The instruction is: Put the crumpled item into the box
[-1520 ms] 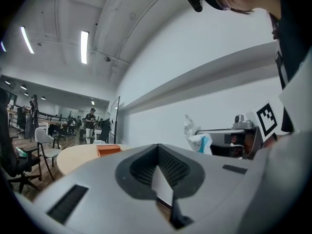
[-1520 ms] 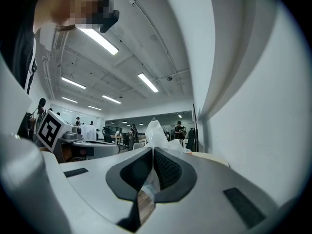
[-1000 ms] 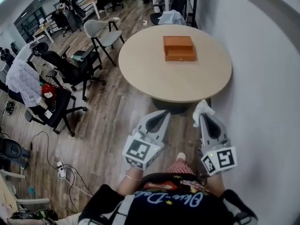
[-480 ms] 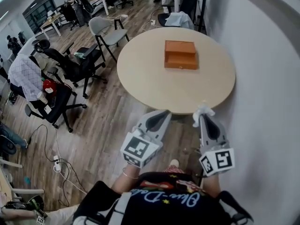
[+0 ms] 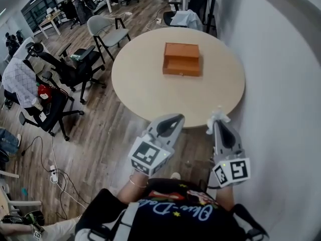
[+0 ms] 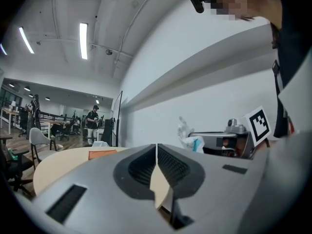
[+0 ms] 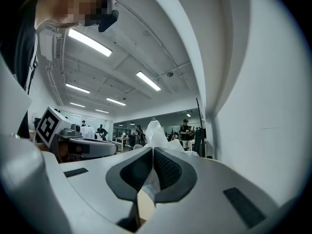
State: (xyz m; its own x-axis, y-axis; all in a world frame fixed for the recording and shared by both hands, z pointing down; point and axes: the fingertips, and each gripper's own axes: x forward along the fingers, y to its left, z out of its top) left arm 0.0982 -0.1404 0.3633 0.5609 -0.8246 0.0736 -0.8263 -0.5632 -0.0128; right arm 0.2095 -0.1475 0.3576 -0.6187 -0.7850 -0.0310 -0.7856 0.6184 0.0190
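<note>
Jaws: right gripper [image 5: 216, 127] pinches one crumpled tissue [image 5: 218, 116]; left gripper [image 5: 176, 118] closed; one box [image 5: 181, 59].

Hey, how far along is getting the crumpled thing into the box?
Done: the pickup; the right gripper is shut on the white crumpled item. In hand: the carry, with both grippers by the near edge of the round table, far short of the box, and the left gripper shut and empty. Left: reach the open orange box on the table and release the item inside.
</note>
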